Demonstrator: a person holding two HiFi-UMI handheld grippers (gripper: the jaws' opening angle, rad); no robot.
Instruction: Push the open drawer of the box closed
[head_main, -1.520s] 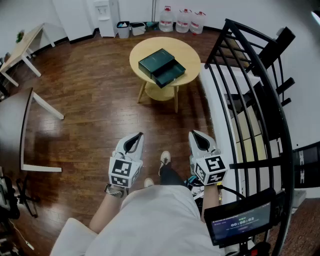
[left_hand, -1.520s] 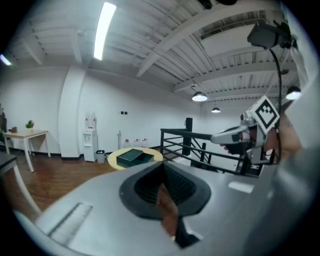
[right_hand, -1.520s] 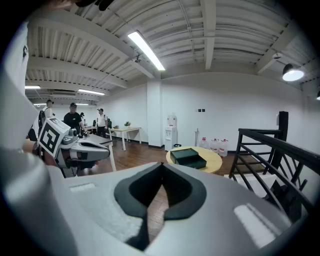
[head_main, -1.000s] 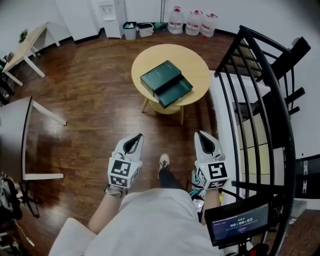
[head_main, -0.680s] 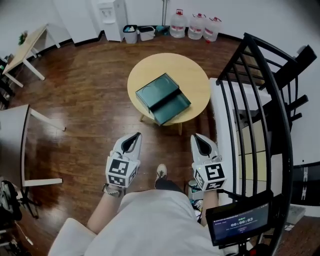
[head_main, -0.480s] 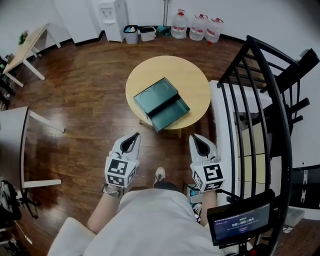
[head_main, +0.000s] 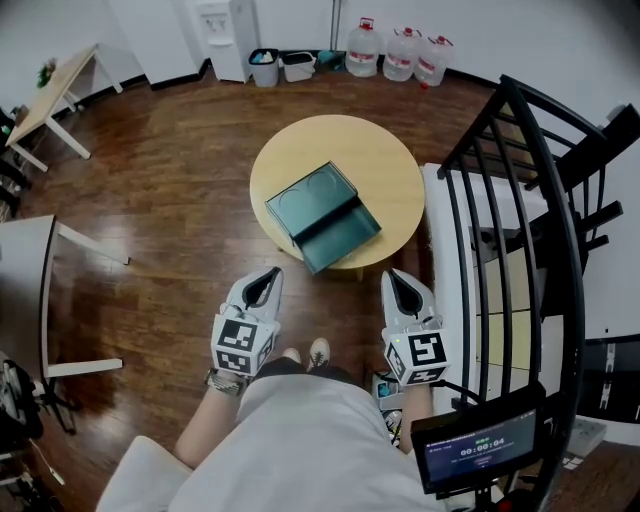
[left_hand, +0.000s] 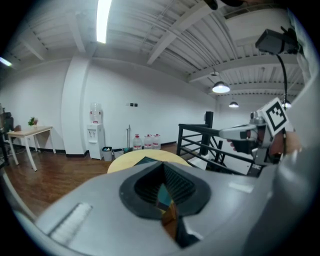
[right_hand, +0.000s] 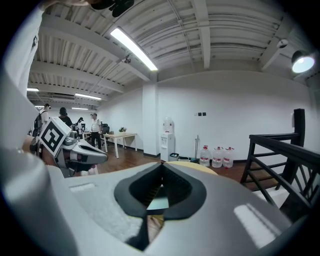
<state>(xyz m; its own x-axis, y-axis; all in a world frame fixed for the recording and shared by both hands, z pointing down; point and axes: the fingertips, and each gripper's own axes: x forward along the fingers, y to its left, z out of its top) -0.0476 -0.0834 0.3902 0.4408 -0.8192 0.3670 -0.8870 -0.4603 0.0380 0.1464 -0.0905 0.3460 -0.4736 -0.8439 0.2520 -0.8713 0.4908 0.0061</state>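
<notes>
the box (head_main: 310, 198) lies on the round table (head_main: 400, 165), with its drawer (head_main: 338, 232) pulled out toward the person. the left gripper (head_main: 268, 276) and the right gripper (head_main: 392, 277) hang short of the table, both with jaws pressed together and empty, probably to push with a blunt tip.

One table (head_main: 395, 160), one box (head_main: 310, 198), one drawer (head_main: 340, 232), three water jugs (head_main: 405, 55), two grippers: left gripper (head_main: 264, 287), right gripper (head_main: 401, 289).
</notes>
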